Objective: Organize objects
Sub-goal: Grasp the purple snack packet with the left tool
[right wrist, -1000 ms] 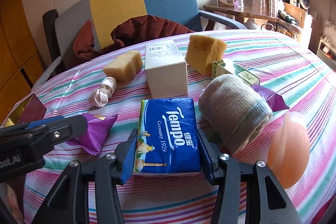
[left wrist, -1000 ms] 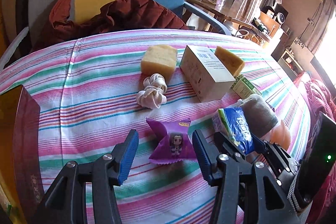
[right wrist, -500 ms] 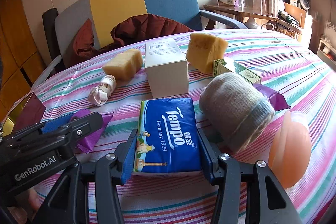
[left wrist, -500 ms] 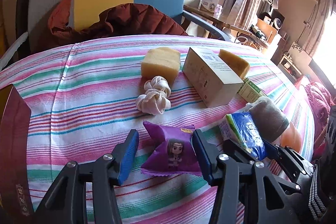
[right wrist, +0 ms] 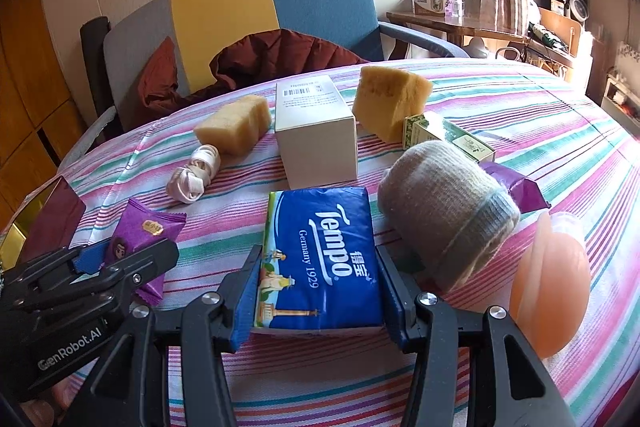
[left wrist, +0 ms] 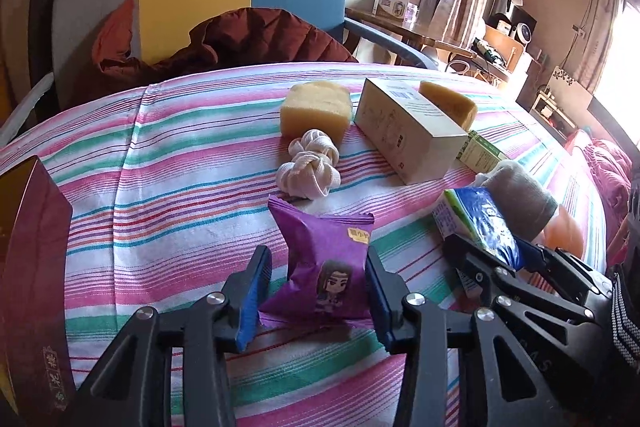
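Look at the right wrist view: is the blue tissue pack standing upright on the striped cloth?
No, the blue tissue pack lies flat, printed face up, between the right hand-held gripper fingers.

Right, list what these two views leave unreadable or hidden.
- Dark red box: cut off by the left edge in the left wrist view.
- Second purple packet: mostly hidden behind the grey sock roll in the right wrist view.
- Barcode label on the white box: print too small.
- Left gripper closing around the purple snack packet: pad contact unclear.

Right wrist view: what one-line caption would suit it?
Right gripper clamps a blue Tempo tissue pack on a striped tablecloth among scattered household items.
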`<state>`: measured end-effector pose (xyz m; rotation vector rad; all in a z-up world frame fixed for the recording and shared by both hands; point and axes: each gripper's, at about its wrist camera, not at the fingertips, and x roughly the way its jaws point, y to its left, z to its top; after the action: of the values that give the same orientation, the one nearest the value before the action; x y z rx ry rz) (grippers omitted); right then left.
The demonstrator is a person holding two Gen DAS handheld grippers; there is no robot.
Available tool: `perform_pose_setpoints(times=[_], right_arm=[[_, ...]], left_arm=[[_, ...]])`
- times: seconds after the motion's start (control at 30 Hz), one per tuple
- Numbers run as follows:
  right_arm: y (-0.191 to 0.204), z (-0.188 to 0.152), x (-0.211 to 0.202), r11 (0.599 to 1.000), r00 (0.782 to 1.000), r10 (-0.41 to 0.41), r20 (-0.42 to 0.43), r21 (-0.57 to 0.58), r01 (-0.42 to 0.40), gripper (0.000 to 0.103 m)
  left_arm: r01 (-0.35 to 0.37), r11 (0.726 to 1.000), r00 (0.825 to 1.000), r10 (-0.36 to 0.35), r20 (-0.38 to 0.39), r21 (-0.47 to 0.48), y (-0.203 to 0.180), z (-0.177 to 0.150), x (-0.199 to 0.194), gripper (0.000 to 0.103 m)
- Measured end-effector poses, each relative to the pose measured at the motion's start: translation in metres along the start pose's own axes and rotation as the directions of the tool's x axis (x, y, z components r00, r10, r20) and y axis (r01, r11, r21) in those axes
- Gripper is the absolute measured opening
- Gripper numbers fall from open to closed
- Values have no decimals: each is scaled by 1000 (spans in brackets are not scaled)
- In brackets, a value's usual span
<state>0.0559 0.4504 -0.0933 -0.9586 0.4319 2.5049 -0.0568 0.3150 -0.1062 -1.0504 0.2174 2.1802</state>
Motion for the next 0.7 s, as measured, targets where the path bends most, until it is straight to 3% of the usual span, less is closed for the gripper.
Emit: perform_pose_setpoints(times=[0.17,0.7], right_arm=[[0,0,-1,1000,1000,-7,4,-3,7,53],[3,-1,-5,999,999,-28,18,-28,28,53]], left_arm=[[-20,1000,1000,20,5,-22,4,-6,-9,45],[79,988,992,-64,109,-133,13,-29,-91,45]])
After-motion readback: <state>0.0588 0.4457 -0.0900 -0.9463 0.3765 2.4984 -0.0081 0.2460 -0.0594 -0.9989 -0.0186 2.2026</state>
